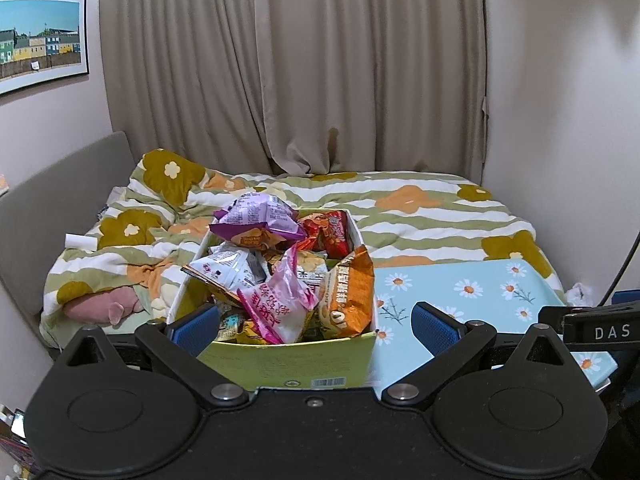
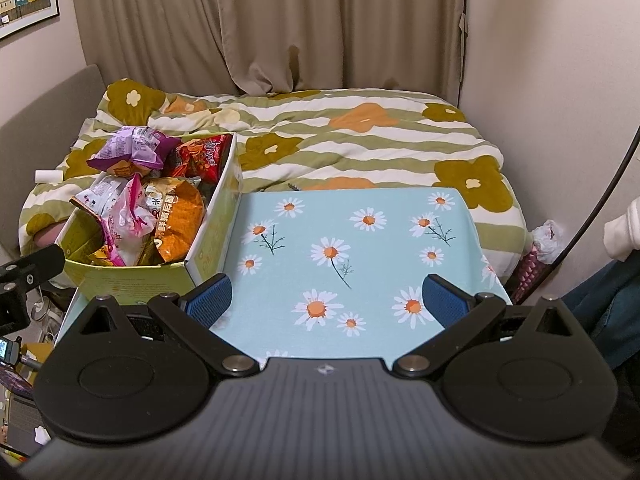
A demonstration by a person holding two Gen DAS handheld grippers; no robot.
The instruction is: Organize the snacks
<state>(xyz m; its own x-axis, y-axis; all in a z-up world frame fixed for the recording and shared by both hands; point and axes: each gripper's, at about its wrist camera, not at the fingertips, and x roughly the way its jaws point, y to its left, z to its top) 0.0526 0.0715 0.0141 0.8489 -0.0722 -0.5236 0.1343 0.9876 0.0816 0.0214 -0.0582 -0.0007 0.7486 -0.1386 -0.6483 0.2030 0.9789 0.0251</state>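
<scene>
A yellow-green cardboard box (image 1: 288, 364) stands at the left of a light blue daisy-print table (image 1: 472, 288). It is heaped with snack bags: a purple one (image 1: 256, 220), a red one (image 1: 332, 232), a silver one (image 1: 228, 268), a pink one (image 1: 280, 304) and an orange one (image 1: 352, 292). My left gripper (image 1: 316, 322) is open and empty, its blue pads either side of the box's near end. In the right wrist view the box (image 2: 132, 278) sits at left. My right gripper (image 2: 327, 300) is open and empty over the bare table (image 2: 360, 248).
Behind the table lies a bed with a flower-striped quilt (image 2: 340, 136) and a pink plush (image 1: 104, 306). A beige curtain (image 1: 296, 64) hangs behind, walls at both sides, a framed picture (image 1: 40, 36) at left. A dark cable (image 2: 600, 196) runs down the right.
</scene>
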